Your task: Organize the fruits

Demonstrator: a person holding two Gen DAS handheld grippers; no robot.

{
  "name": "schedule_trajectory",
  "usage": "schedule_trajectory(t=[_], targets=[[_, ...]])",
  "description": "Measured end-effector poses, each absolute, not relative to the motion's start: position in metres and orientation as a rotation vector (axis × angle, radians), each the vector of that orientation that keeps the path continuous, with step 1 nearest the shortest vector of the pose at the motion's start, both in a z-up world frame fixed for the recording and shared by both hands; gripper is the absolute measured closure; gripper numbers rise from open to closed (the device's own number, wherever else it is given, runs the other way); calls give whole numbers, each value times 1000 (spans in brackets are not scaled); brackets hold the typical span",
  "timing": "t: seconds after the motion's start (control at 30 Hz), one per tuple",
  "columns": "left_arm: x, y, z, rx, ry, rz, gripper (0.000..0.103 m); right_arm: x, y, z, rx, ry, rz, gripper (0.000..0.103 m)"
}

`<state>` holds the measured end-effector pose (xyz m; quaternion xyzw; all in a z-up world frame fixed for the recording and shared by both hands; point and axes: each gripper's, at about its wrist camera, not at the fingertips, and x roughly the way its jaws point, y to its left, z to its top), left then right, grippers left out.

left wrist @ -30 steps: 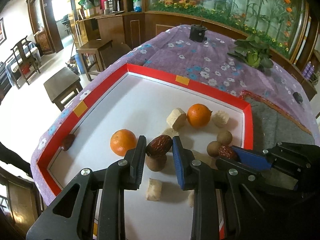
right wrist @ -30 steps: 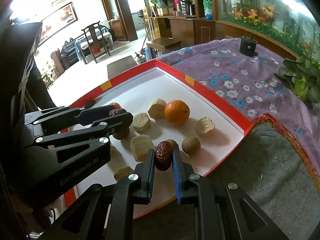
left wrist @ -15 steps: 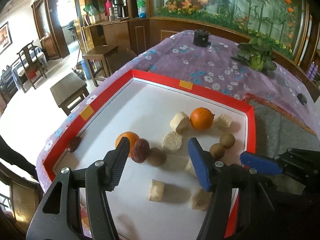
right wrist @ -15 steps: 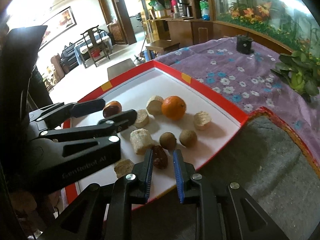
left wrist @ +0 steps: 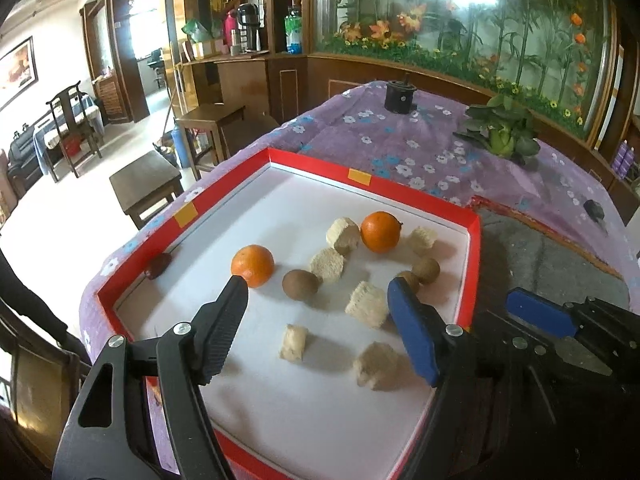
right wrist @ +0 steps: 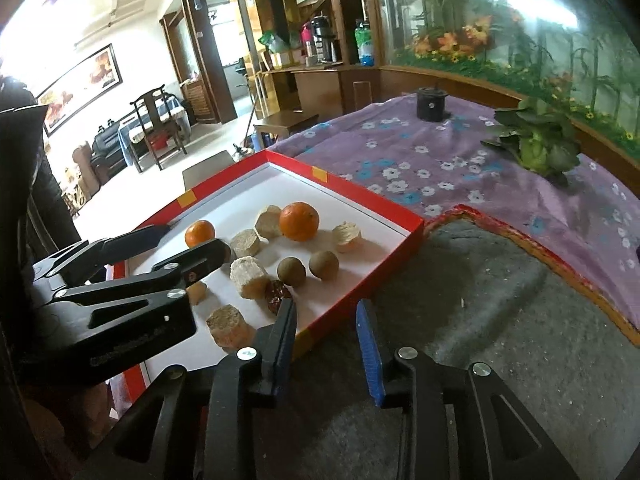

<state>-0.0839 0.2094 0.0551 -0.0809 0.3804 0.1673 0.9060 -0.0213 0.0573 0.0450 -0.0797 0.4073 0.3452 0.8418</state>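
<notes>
Both grippers had just been opening, releasing dates: the left gripper stood spread and empty, and the right gripper gaped beside the wrinkled red date in the red-rimmed white tray.

Two oranges in the red-rimmed white tray: near orange toward the left rim, far orange among pale cut chunks. Three brown round fruits: one centre, a pair just apart near the right rim. Wrinkled red date beside the pair; second date against the left rim.
</notes>
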Motion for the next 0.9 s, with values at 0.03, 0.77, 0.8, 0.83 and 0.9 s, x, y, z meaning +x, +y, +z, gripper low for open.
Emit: schedule_trajectory(t=[0.03,0.77,0.8,0.83,0.9], targets=[[-86,209,55,-169,786,345,30,-22,56,45,-164,862,730,72],[-86,192,54,-112,791,354,30,-27,40,49,-171,863,717,69],[-86,191,54,-105,789,355,30,-27,39,48,-169,864,716,69],[-86,190,54,-100,788,355,30,-26,38,48,-166,866,715,69],[-85,188,54,-99,790,348,30,-24,35,48,-161,868,711,69]])
